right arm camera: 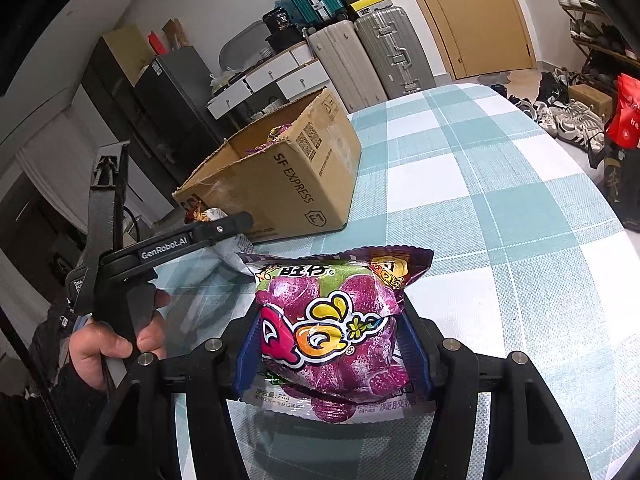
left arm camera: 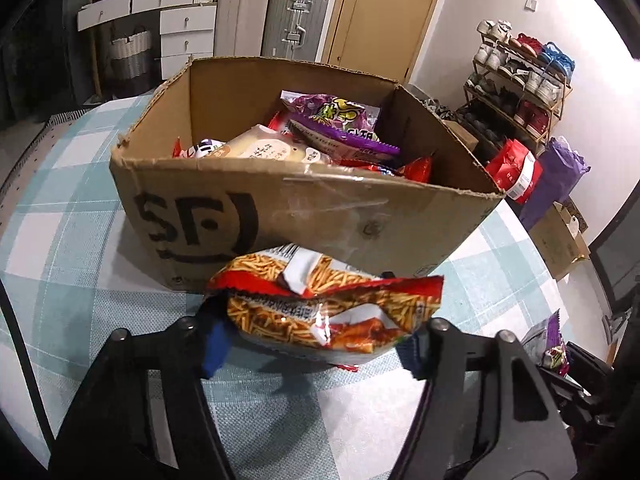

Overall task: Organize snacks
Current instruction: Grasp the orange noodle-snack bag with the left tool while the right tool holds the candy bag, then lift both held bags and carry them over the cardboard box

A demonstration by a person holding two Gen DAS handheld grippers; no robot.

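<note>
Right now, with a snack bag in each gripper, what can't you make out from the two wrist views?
- Lower layers inside the cardboard box: left wrist view, buried under the top packets.
- Box contents in the right wrist view: its wall blocks nearly everything.
- Bottom edge of the fries bag: hidden beneath its own crumpled body.
- Small print on the purple gummy bag: too small.
- Left gripper tips: right wrist view, cannot tell.

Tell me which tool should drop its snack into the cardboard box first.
Left. The left tool holds its orange-red noodle-snack bag right before the brown cardboard box; the right tool's purple candy bag sits farther back.
</note>
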